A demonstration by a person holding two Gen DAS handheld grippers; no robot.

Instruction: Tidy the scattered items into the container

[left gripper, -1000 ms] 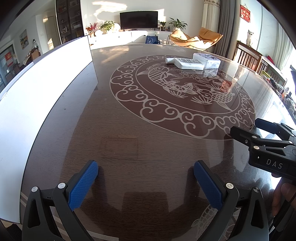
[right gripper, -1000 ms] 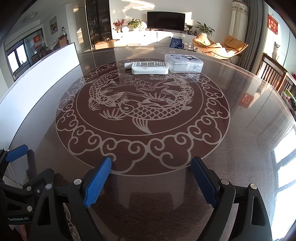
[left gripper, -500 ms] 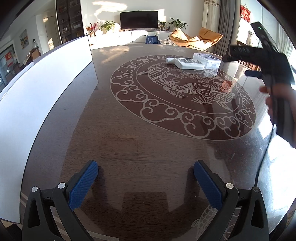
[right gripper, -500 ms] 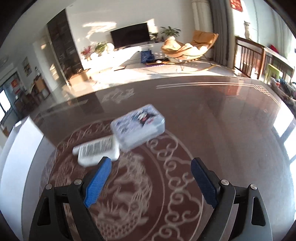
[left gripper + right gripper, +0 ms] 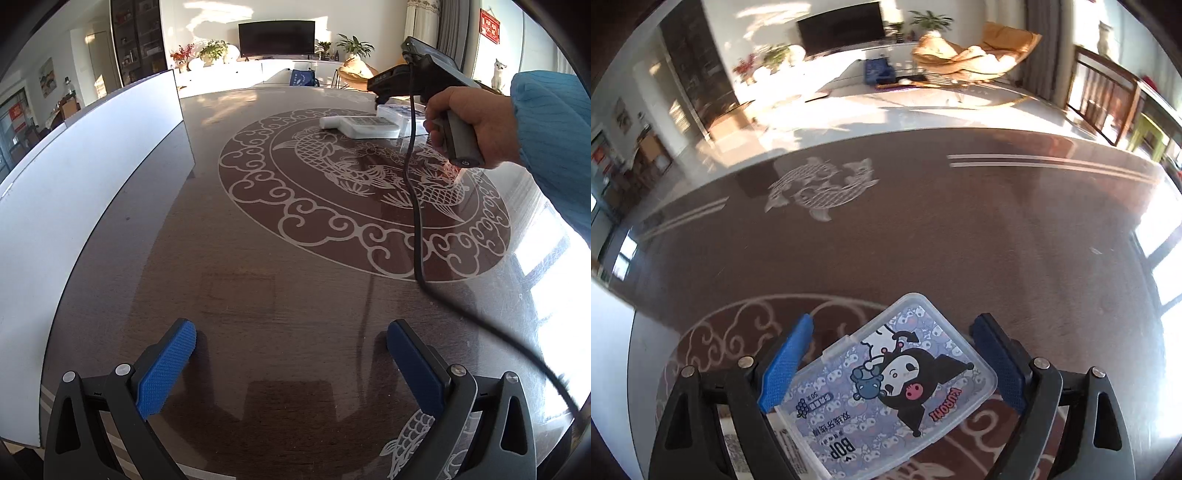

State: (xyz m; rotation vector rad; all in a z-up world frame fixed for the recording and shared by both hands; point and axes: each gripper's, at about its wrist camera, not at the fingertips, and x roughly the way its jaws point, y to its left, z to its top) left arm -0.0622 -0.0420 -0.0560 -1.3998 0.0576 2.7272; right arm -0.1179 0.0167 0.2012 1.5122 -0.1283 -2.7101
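Note:
A clear plastic box (image 5: 886, 384) with a cartoon lid lies flat on the dark table (image 5: 960, 240), askew between the blue pads of my right gripper (image 5: 894, 328). The jaws stand open. A gap shows at the right pad, and the left pad (image 5: 786, 362) overlaps the box's corner. A white flat device (image 5: 362, 127) lies just beside the box (image 5: 397, 110). In the left wrist view a hand in a blue sleeve (image 5: 546, 122) holds the right gripper over both items. My left gripper (image 5: 290, 339) hovers open and empty above the near end of the table.
A tall white container wall (image 5: 92, 166) runs along the table's left side. The right gripper's black cable (image 5: 417, 221) trails across the fish inlay toward the right edge. Wooden chairs (image 5: 1108, 103) stand beyond the far right rim.
The right gripper swept from beside the left gripper across the table to the far side and now straddles the cartoon box. The left gripper has not moved.

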